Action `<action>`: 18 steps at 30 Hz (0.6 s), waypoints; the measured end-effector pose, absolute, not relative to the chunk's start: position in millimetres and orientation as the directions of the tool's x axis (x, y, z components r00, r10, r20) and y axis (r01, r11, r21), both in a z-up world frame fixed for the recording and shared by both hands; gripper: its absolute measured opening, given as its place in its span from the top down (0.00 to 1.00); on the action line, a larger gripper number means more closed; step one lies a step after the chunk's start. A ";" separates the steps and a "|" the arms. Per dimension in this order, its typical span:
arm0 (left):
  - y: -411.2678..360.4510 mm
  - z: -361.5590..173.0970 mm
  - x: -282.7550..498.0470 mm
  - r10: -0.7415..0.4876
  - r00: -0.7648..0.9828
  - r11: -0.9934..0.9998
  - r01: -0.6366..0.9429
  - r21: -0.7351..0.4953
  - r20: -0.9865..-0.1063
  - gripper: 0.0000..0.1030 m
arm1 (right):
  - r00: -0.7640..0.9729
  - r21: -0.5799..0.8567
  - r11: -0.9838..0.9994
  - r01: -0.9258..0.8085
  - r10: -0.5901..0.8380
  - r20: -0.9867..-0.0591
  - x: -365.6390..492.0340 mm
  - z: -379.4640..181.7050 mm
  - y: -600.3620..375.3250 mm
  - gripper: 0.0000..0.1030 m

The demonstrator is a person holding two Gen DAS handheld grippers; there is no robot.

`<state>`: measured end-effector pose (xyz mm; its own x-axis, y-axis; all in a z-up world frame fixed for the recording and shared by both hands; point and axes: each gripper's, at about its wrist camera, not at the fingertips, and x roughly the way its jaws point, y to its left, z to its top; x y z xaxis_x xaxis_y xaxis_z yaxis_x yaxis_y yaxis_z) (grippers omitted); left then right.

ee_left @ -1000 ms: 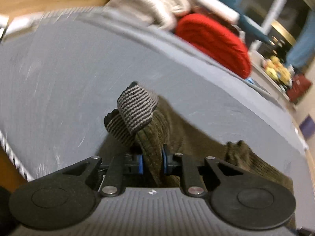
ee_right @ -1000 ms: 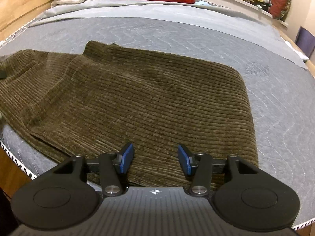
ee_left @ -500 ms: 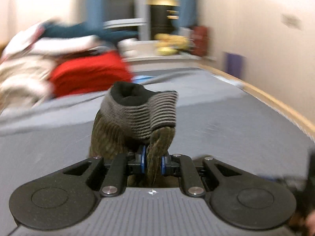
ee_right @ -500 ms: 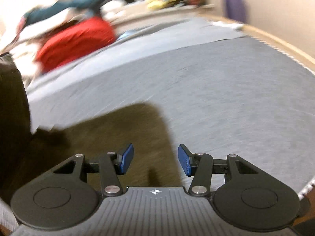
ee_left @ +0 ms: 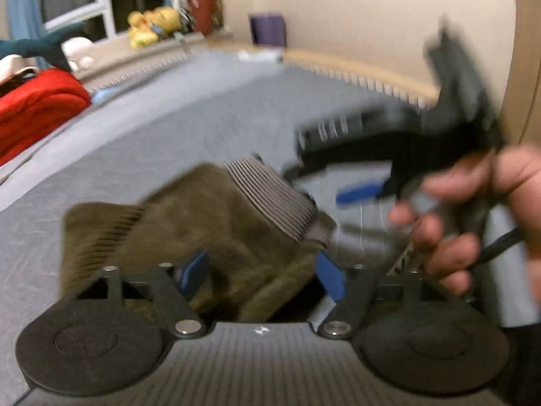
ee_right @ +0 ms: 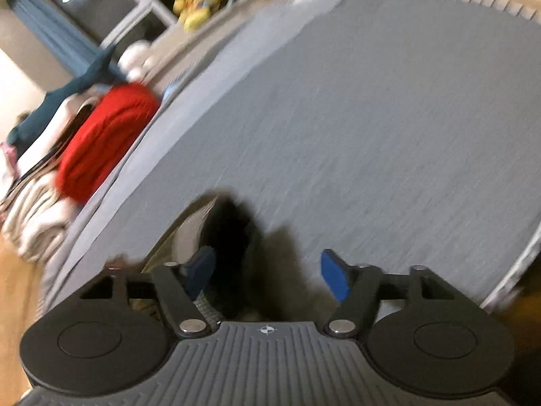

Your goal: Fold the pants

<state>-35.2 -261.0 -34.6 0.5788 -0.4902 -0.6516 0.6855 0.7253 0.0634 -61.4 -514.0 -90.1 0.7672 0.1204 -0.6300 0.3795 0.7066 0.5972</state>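
Broadly, grey bed cover (ee_left: 175, 128) spread across both views; red blanket (ee_right: 104, 142) piled at its far edge. Olive corduroy pants (ee_left: 203, 223) bunched on the cover, striped cuff (ee_left: 270, 199) uppermost, lying between the parted, unclamped fingers of left gripper (ee_left: 260, 274). Right gripper (ee_right: 267, 270) likewise spread wide, gripping nothing, cuff edge blurred beside its left finger; hand (ee_left: 473, 209) on it, blurred
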 end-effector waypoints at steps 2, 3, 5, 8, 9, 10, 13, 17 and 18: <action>-239.6 -23.5 -29.4 -0.499 0.607 0.749 0.661 0.044 -0.619 0.26 | 0.764 0.604 0.690 0.399 0.115 -0.635 -59.8 -92.0 -512.7 0.23; -228.4 -20.4 -23.8 -0.496 0.623 0.768 0.640 0.029 -0.605 0.27 | 0.759 0.598 0.685 0.416 0.100 -0.643 -59.1 -91.9 -515.0 0.22; -201.9 -20.8 -8.3 -0.474 0.640 0.811 0.584 -0.017 -0.605 0.36 | 0.747 0.588 0.678 0.441 0.086 -0.660 -57.6 -93.5 -514.1 0.22; -178.5 -34.4 8.7 -0.442 0.620 0.853 0.515 -0.088 -0.648 0.65 | 0.754 0.575 0.668 0.473 0.031 -0.656 -64.7 -88.0 -513.4 0.22; -174.4 -46.0 11.6 -0.433 0.596 0.857 0.504 -0.105 -0.676 0.72 | 0.765 0.577 0.668 0.470 0.018 -0.644 -68.8 -86.1 -512.1 0.22; -171.1 -58.3 17.7 -0.438 0.567 0.851 0.511 -0.118 -0.698 0.74 | 0.777 0.586 0.669 0.457 0.020 -0.629 -68.4 -82.8 -513.1 0.22; -184.9 -90.4 3.8 -0.411 0.532 0.799 0.601 -0.011 -0.741 0.75 | 0.780 0.601 0.686 0.410 0.077 -0.621 -69.2 -81.5 -507.6 0.21; -204.3 -97.6 1.1 -0.378 0.580 0.788 0.611 0.078 -0.721 0.76 | 0.713 0.570 0.732 0.374 0.167 -0.681 -55.6 -96.3 -493.8 0.19; -202.5 -97.9 3.1 -0.381 0.579 0.794 0.604 0.065 -0.720 0.76 | 0.699 0.555 0.747 0.365 0.173 -0.694 -53.3 -98.0 -490.2 0.19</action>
